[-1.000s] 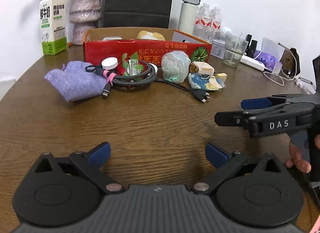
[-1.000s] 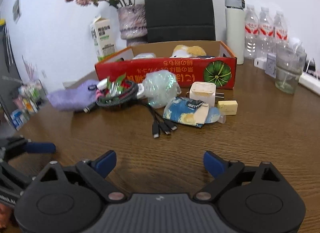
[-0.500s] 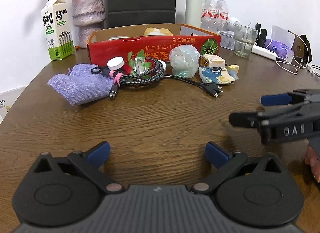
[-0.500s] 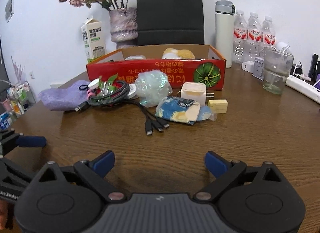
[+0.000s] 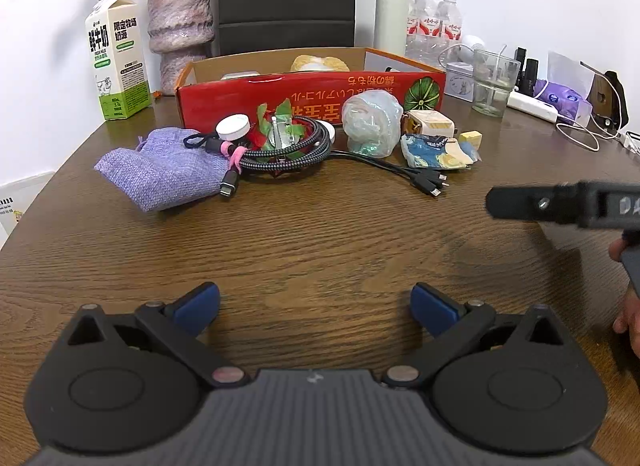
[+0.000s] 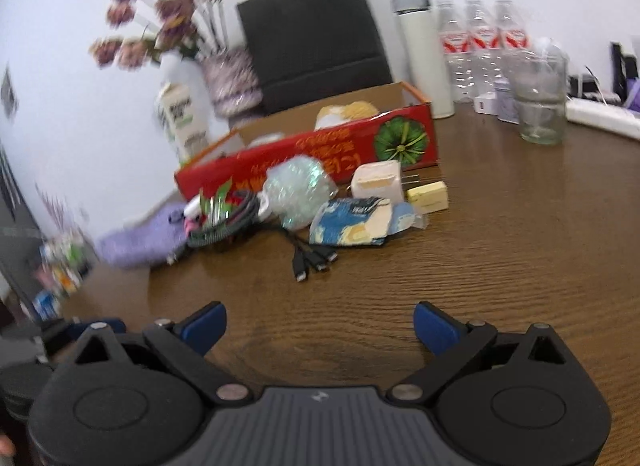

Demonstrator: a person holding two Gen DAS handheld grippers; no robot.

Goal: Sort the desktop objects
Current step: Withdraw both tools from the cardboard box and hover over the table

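Sorting has not begun: right gripper (image 6: 319,324) and left gripper (image 5: 315,304) both stand wide and empty, right jaws just opened further, so next comes reaching to the clutter before the red box (image 5: 312,95).

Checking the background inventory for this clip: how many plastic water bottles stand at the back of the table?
3 in the right wrist view, in a row right of the white thermos: left bottle, middle bottle, right bottle. More could be hidden behind them.
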